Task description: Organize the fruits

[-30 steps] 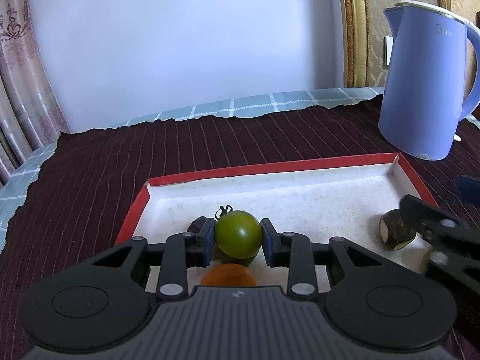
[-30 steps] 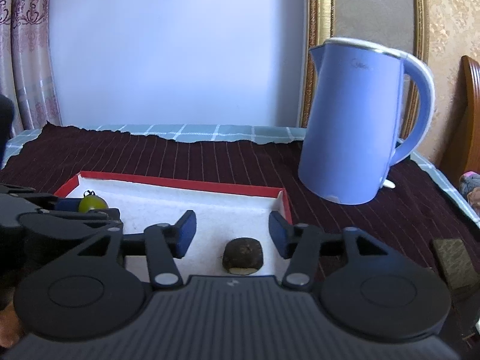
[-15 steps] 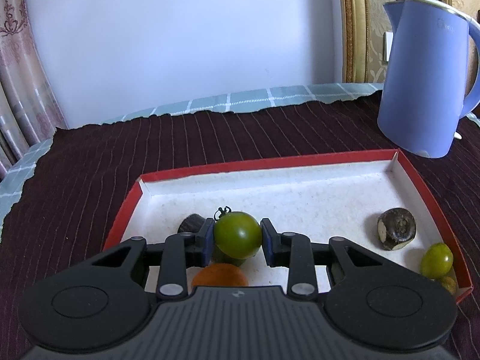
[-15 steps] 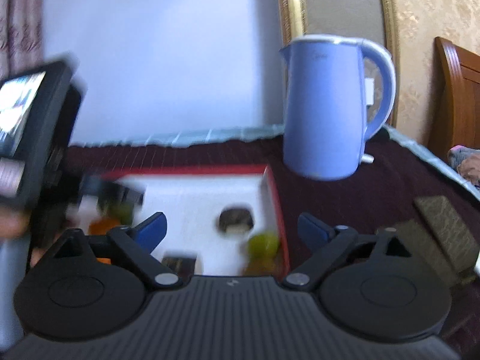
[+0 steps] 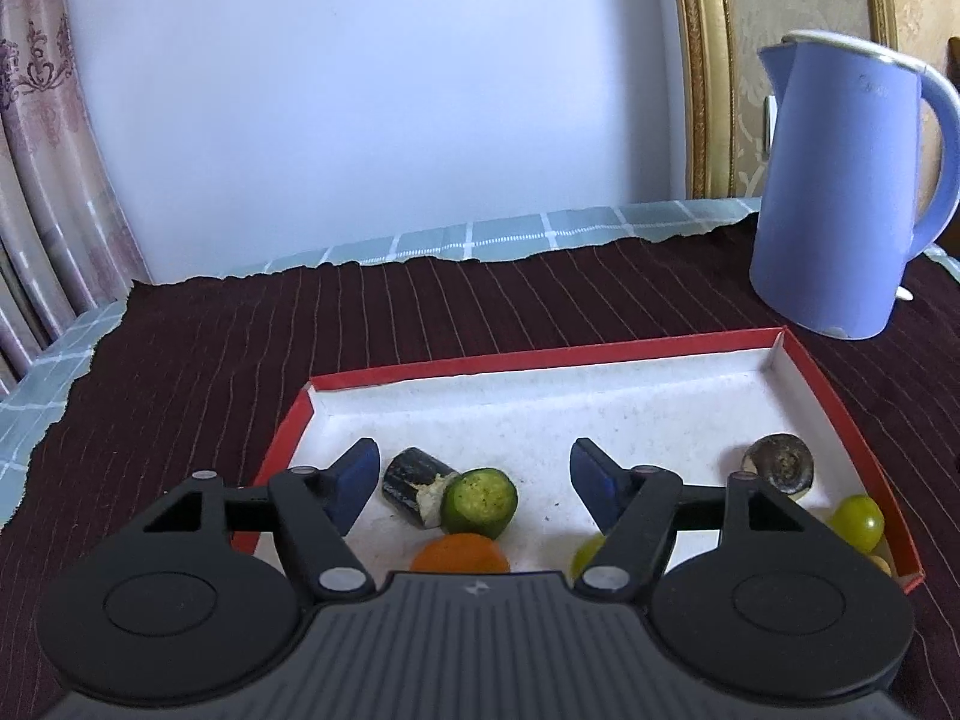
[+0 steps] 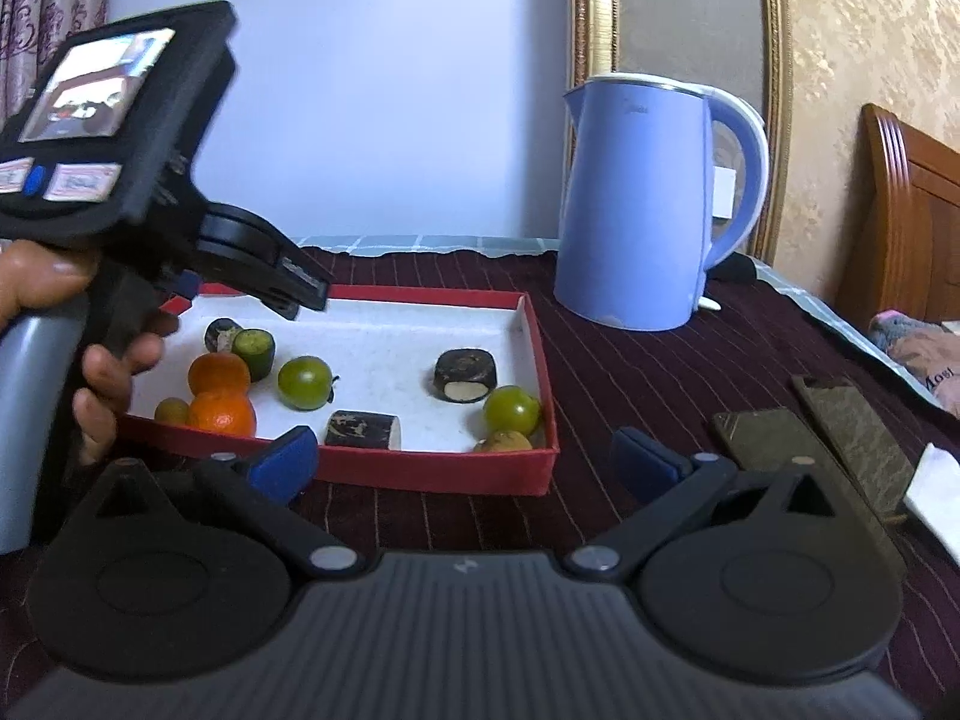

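A red-rimmed white tray (image 5: 600, 354) (image 6: 528, 324) holds the fruit. My left gripper (image 5: 474, 483) is open and empty above its left part, over a cut green fruit (image 5: 480, 501) (image 6: 255, 348) and a dark cut piece (image 5: 414, 486). An orange (image 5: 459, 552) (image 6: 219, 375) lies just below. The green tomato (image 6: 305, 383) lies free in the tray middle. Another dark piece (image 5: 777, 468) (image 6: 465, 375) and a second green tomato (image 5: 855, 522) (image 6: 511, 411) lie at the right. My right gripper (image 6: 465, 462) is open and empty, in front of the tray.
A blue kettle (image 5: 840, 192) (image 6: 648, 204) stands behind the tray's right end on the dark striped cloth (image 5: 420, 312). Two dark flat blocks (image 6: 810, 432) lie on the cloth right of the tray. A second orange (image 6: 222, 414) and a dark log piece (image 6: 363, 429) lie at the tray's front.
My left gripper opened and let go of the green tomato, which now lies in the tray, and lifted back. My right gripper opened wide and drew back out of the tray.
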A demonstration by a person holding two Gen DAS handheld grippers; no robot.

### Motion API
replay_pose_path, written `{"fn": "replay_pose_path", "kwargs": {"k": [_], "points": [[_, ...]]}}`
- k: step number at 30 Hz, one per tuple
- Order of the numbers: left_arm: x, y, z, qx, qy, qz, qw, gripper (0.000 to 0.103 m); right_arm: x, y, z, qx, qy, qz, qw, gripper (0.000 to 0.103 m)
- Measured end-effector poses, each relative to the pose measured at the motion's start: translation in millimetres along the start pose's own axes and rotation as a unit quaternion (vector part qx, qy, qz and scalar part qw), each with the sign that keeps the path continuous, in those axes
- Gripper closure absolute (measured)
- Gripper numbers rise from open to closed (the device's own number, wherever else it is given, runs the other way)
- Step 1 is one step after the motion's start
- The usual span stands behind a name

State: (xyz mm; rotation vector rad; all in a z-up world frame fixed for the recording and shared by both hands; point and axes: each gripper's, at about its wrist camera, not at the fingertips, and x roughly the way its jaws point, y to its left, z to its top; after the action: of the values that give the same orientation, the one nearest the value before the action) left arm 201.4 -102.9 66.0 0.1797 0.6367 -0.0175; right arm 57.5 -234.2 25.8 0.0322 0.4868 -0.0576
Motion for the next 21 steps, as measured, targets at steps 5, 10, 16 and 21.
{"fn": "replay_pose_path", "kwargs": {"k": [5, 10, 16, 21], "points": [[-19, 13, -11, -0.007, -0.014, 0.005, 0.9999, 0.033, 1, -2, -8, 0.006, 0.017, 0.018, 1.0, 0.0], [-30, 31, -28, -0.03, -0.007, 0.003, 0.9995, 0.033, -1, 0, -13, 0.003, 0.022, 0.02, 1.0, 0.0], [-41, 49, -51, -0.047, -0.002, 0.008, 0.9988, 0.033, -1, 4, -18, 0.001, 0.027, 0.019, 0.999, 0.0], [-53, 57, -70, -0.046, -0.007, 0.021, 0.9987, 0.031, 3, 8, -21, -0.007, 0.038, 0.024, 0.999, 0.0]]}}
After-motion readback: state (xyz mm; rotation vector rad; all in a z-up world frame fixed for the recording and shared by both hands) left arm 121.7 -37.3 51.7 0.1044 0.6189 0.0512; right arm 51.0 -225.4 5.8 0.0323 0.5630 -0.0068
